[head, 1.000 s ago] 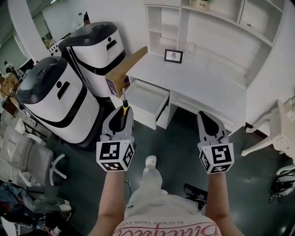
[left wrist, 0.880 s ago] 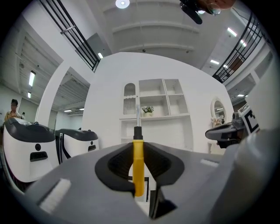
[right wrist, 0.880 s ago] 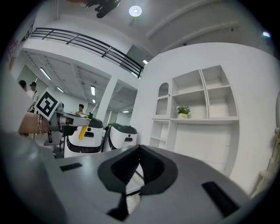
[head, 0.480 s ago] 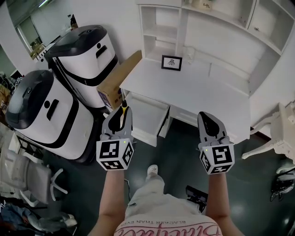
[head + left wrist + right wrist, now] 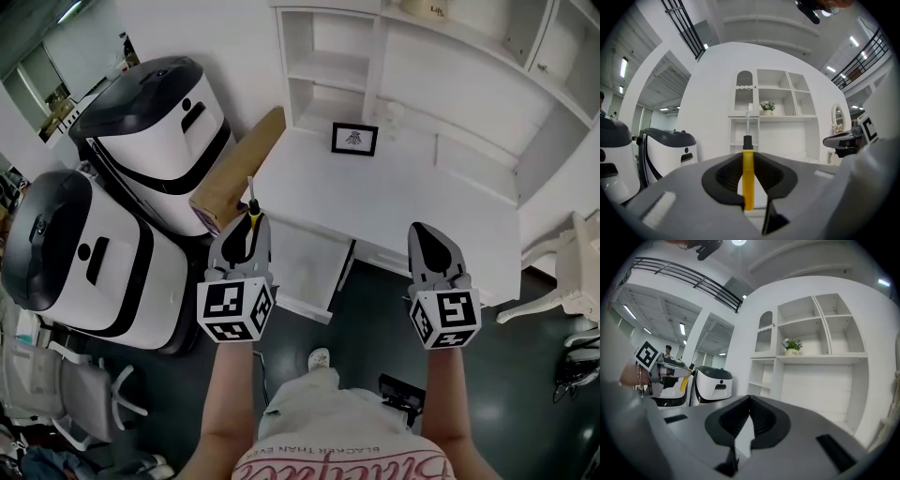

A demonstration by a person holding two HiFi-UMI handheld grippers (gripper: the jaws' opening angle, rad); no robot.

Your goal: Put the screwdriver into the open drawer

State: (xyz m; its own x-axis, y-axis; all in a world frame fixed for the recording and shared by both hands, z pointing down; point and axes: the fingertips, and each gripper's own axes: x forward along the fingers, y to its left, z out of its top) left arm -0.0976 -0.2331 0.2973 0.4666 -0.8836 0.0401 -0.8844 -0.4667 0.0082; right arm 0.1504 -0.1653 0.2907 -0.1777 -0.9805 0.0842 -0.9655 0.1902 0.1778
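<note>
Left gripper (image 5: 247,228) is clamped on the screwdriver (image 5: 748,176). Its jaws pinch the yellow handle, while the black collar and metal shaft stick out forward past the tips, roughly level. Right gripper (image 5: 427,240) is held alongside, well apart from the left, with its jaws closed together on nothing.

Judging by the pictures, the pickup is done and the tool is in the carrying stage. What is left is to bring it over the drawer, lower it in and let go.

In the head view, the open drawer (image 5: 314,267) lies just beyond the left gripper and a little to its right, pulled out from under the white desk (image 5: 412,202). The shaft tip points toward the desk's left corner, not into the drawer. The drawer seems empty, though the gripper covers its near left part. Farther back on the desk stands a small framed picture (image 5: 354,139), with white shelves (image 5: 328,84) rising behind.
</note>
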